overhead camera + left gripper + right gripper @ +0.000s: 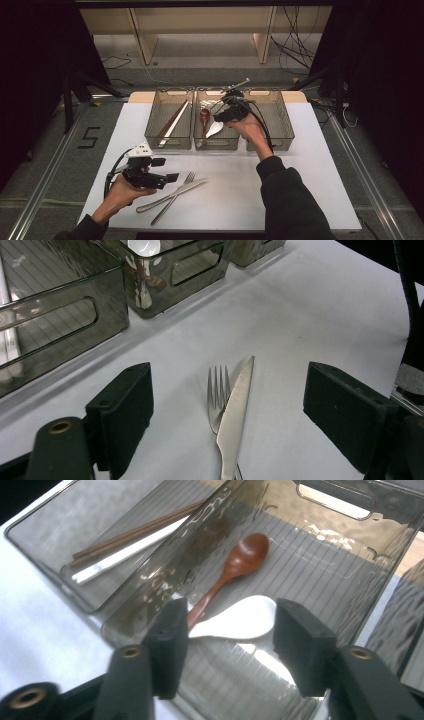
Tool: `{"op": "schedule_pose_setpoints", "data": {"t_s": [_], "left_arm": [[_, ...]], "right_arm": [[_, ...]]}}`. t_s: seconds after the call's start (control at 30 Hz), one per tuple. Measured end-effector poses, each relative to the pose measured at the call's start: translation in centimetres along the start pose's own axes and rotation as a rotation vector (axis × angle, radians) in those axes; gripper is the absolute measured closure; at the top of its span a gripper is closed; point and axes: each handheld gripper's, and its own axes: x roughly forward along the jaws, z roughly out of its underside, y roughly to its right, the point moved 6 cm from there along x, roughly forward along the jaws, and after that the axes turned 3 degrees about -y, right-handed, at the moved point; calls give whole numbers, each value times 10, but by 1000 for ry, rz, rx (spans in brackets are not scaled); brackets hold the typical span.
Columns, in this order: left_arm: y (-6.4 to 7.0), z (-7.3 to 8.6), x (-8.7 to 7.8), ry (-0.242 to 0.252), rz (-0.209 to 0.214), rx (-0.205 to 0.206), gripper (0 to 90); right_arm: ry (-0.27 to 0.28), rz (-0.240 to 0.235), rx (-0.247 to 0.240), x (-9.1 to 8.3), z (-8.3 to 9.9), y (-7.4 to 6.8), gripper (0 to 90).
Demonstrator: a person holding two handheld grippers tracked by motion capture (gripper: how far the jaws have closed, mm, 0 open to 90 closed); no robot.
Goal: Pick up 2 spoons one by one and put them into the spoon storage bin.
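Observation:
A steel fork (pixel 176 196) and knife (pixel 180 190) lie crossed on the white table (pixel 300 175) near its front. My left gripper (pixel 167 169) hovers open just left of their tips; in the left gripper view the fork (pixel 216 390) and knife (pixel 236 410) lie between the wide-apart jaws of this gripper (pixel 230 385). My right gripper (pixel 220 116) hangs open over the middle bin (pixel 217 146). In the right gripper view this gripper (pixel 232 625) has its jaws either side of a white spoon (pixel 242 620), above it. A wooden spoon (pixel 240 560) lies beside the white one.
Three smoky clear bins stand in a row at the back. The left bin (pixel 170 144) holds brown chopsticks (pixel 135 532) and white chopsticks (pixel 120 556). I see nothing inside the right bin (pixel 280 122). Bare white tabletop lies to the right of the cutlery.

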Motion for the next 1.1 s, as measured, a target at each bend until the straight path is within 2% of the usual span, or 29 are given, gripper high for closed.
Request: {"op": "schedule_pose_setpoints", "data": {"t_s": [0.23, 0.37, 0.63, 0.83, 1.1], "left_arm": [[-1, 0, 2, -4, 2, -5, 193], [0, 0, 2, -4, 4, -5, 193], [-5, 1, 3, -38, -9, -6, 193], [-6, 2, 4, -53, -15, -6, 192], [-6, 4, 5, -75, -19, -1, 191]], "right_arm": [[35, -30, -43, -21, 16, -11, 408], [56, -52, -48, -30, 27, -15, 386], [82, -76, -93, -51, 54, -28, 360], [112, -98, -96, -66, 74, -35, 347], [151, -111, -80, -82, 103, -36, 338]]}}
